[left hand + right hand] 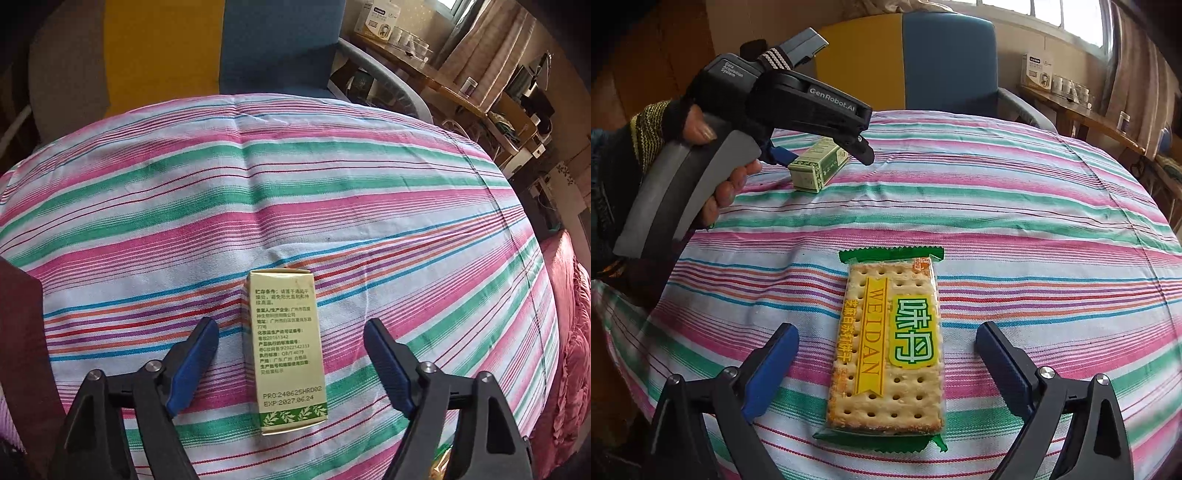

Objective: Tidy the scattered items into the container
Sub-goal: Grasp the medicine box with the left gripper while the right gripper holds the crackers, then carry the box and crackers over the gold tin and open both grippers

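A pale yellow-green carton (286, 350) printed with text lies flat on the striped cloth. It sits between the blue pads of my left gripper (291, 325), which stands open with a gap on each side of it. In the right wrist view a gloved hand holds that same left gripper (823, 155) over the carton (816, 166) at the far left. A cracker packet (886, 343) with green ends lies lengthwise between the fingers of my right gripper (886, 328), which is open and not touching it. No container shows in either view.
The round table wears a pink, green and white striped cloth (332, 177). A blue and yellow chair (945, 59) stands at the far edge. A wooden side table (436, 74) with cups and a box is at the right, and red fabric (569, 332) hangs beside the table.
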`<state>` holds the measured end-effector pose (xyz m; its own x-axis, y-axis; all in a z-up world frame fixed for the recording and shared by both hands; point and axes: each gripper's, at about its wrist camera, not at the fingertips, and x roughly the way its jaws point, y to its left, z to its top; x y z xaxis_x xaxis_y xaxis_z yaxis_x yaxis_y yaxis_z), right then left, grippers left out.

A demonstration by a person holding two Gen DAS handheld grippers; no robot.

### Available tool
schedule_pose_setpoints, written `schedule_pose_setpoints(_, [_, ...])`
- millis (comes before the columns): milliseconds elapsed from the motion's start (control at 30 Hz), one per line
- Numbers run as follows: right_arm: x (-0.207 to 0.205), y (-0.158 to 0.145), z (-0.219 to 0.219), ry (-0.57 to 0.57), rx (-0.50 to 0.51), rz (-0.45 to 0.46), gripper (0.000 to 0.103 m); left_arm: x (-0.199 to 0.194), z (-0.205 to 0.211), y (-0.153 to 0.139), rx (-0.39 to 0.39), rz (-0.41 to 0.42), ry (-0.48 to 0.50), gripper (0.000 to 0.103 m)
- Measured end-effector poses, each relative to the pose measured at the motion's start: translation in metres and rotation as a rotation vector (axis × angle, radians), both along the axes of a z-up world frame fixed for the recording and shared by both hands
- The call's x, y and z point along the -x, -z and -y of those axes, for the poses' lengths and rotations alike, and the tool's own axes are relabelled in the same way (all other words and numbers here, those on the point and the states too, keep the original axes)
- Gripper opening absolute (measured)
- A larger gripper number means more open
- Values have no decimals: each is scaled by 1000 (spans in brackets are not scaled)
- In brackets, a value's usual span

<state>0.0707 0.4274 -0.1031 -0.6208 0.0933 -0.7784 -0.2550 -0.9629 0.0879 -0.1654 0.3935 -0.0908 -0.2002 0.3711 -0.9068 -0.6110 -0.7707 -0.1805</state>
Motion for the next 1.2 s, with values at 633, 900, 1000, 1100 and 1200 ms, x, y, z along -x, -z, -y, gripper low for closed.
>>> schedule_pose_setpoints(633, [-17,-10,3,44,-16,11,49,-65,67,-7,-21,-18,-56,30])
schedule_pose_setpoints(900, [-40,-15,22,23,42,16,48,-124,113,-24,-105,-55,-17,30])
schedule_pose_setpoints(1000, [-46,-18,31,13,72,17,48,-138,131,-36,-138,-92,-12,30])
schedule_pose_setpoints(1100, [-47,-22,39,3,105,15,48,-141,152,-50,-175,-115,-33,30])
schedule_pose_setpoints(1200, [-44,-31,48,-16,123,-1,48,-142,175,-63,-211,-139,-66,30])
